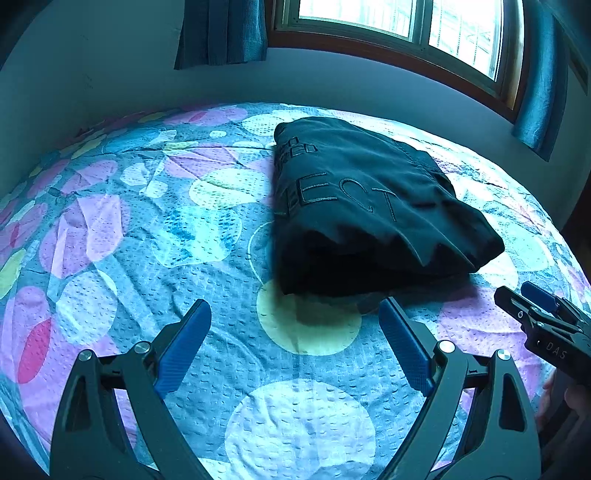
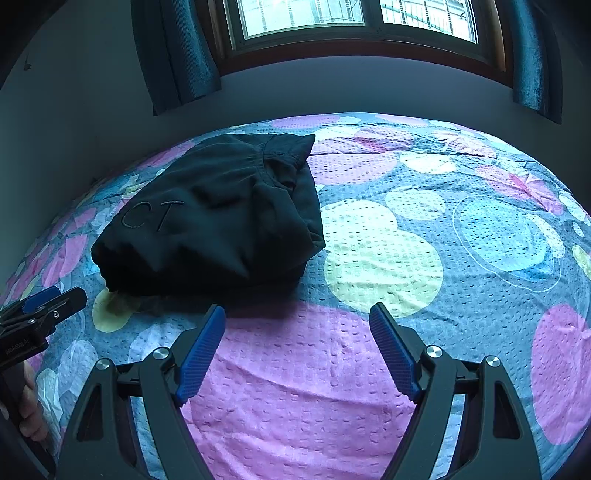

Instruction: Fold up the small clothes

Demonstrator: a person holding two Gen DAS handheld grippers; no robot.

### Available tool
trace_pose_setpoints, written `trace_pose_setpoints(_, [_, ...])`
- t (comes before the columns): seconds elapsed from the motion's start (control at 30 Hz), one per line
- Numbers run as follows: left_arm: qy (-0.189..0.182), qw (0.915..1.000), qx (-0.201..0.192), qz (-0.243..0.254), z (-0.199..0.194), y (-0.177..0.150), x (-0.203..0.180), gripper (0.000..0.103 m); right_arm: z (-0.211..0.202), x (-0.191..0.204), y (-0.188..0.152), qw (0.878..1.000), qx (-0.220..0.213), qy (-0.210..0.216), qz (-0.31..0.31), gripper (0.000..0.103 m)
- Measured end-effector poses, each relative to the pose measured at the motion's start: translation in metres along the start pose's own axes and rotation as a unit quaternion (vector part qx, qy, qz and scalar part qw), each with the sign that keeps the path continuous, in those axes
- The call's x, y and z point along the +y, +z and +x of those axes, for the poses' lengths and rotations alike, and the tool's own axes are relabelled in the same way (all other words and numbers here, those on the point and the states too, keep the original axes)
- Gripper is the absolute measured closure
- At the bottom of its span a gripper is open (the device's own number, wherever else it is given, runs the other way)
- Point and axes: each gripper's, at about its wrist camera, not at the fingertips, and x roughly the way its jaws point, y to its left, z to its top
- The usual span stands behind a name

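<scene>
**On the bed: a folded dark garment, both claws released**

On the bed point(image 1: 110, 229), spread with a quilted cover of pale, pink and yellow circles, we see a dark garment point(image 1: 362, 206) lying folded into a thick bundle, stitched letters showing on its top face. It sits toward the far side of the bed, below the window point(image 1: 399, 22) and the blue curtains point(image 1: 221, 33).

We hold the left claw point(image 1: 295, 314) just short of the bundle's near edge, its blue pads spread wide with only bedcover between them. The right claw point(image 2: 297, 314) hangs beside the bundle's near right corner, likewise spread and grasping nothing. Neither claw touches the cloth.

In each view we catch the tip of the other claw at the frame's edge, with a hand point(image 2: 31, 406) gripping the left one's handle.
</scene>
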Motion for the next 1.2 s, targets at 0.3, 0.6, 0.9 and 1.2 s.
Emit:
trace_pose_setpoints(0.3, [0.012,0.9999,-0.001,0.002,-0.0001,0.0000,-0.0004,0.011,0.0010,-0.0014,-0.0009,1.000,0.004,-0.002,0.007,0.024])
trace_pose_setpoints(0.6, [0.021,0.9998,0.001,0.000,-0.0004,-0.0010,-0.0002,0.011,0.0012,-0.0010,-0.0005,1.000,0.004,-0.002,0.005,0.024])
trace_pose_setpoints(0.9, [0.032,0.9994,0.009,-0.007,0.0030,-0.0018,0.0030,0.011,0.0011,0.0000,-0.0014,1.000,0.004,-0.003,0.005,0.024])
trace_pose_setpoints(1.2, [0.035,0.9993,0.009,0.007,0.0024,-0.0018,-0.0014,0.011,0.0012,-0.0003,-0.0013,1.000,0.005,-0.003,0.005,0.024])
